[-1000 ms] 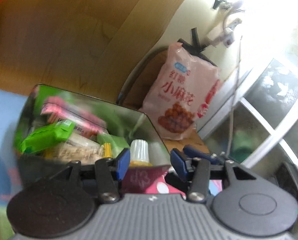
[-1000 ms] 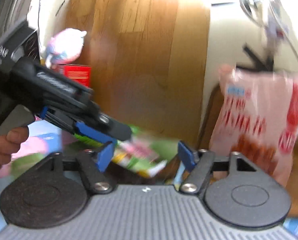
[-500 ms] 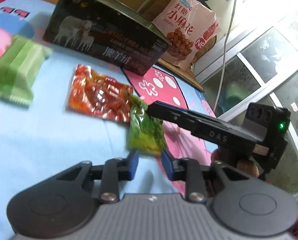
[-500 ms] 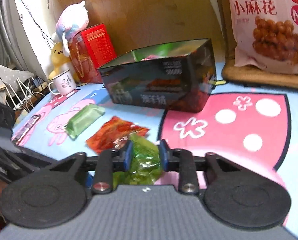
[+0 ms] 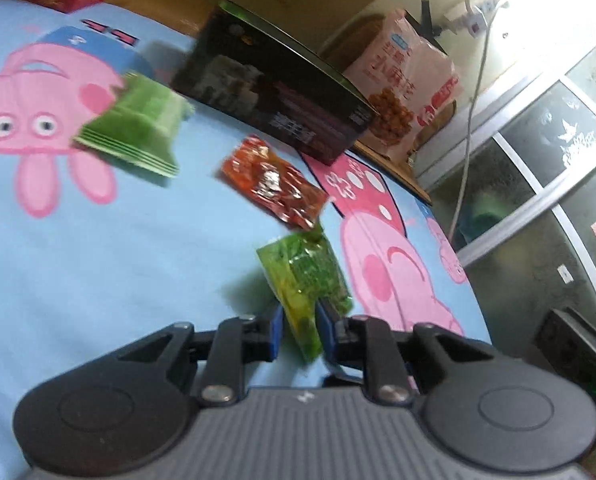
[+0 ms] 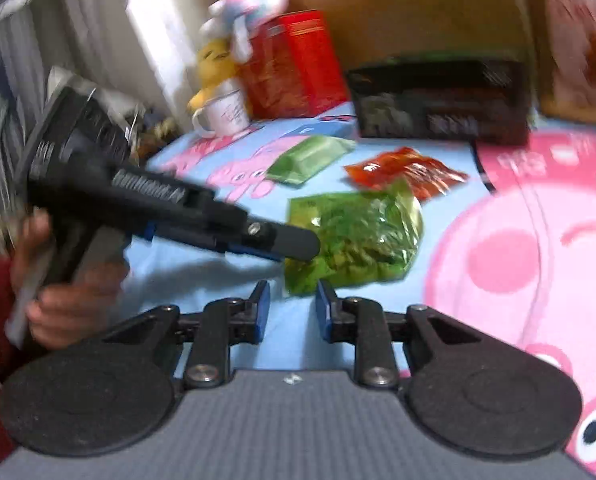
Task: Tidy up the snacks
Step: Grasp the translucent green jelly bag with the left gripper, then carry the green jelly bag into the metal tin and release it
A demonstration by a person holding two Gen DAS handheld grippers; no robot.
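A clear green snack packet (image 5: 301,276) stands upright between the pads of my left gripper (image 5: 301,332), whose jaws are closing on its lower edge. The right wrist view shows the same packet (image 6: 357,232) with the left gripper (image 6: 298,244) pinching its left side. My right gripper (image 6: 292,308) sits just below it, jaws nearly together. The packet's lower corner hangs at their tips and is not pressed. A red packet (image 5: 274,184) and a light green packet (image 5: 138,132) lie flat on the cartoon-print cloth. The dark open box (image 5: 274,100) stands behind them.
A large pink snack bag (image 5: 405,76) leans on a wooden board behind the box. At the back left are a red box (image 6: 294,64), a white mug (image 6: 224,114) and plush toys (image 6: 250,0). A hand (image 6: 66,304) grips the left tool. A window lies right.
Both grippers came down from over the box to the green packet. Half a second ago the right gripper pinched it; now the left pinches it and the right has drawn back.
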